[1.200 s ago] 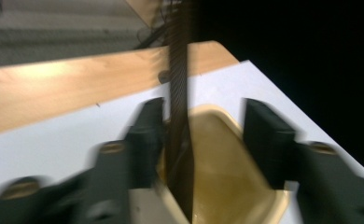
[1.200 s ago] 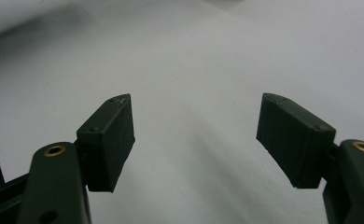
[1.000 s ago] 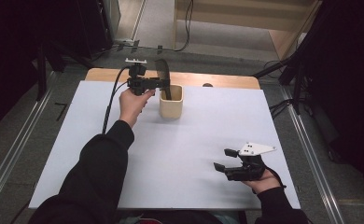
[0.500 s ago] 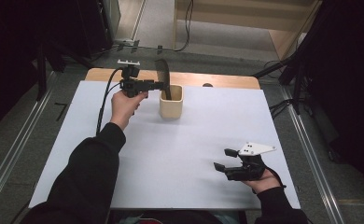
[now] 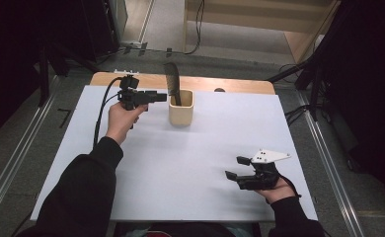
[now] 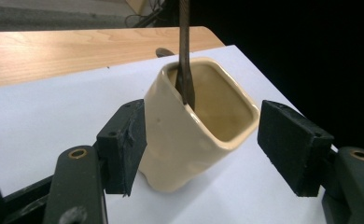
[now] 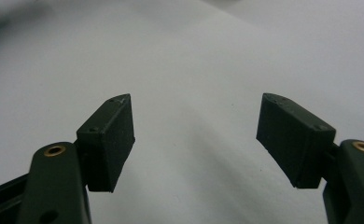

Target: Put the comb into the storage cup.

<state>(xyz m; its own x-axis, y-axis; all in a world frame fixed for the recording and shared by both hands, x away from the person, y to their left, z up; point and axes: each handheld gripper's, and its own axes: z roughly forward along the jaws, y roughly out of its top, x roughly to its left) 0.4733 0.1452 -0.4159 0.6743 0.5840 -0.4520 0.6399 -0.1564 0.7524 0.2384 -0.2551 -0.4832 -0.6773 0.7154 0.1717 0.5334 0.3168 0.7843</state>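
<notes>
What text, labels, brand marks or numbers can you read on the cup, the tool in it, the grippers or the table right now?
None can be read in any view.
Cream cup: plain glaze, no print or mark.
Dark tool standing in the cup: no lettering visible.
Left gripper and right gripper: black jaws and the grey plate carry no readable label.
White table: blank.

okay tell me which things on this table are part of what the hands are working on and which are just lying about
In the job:
- beige cup
- dark comb standing in the cup
- left gripper, open beside the cup

Lying about:
- right gripper, open and idle on the white table
- small dark thing behind the cup
</notes>
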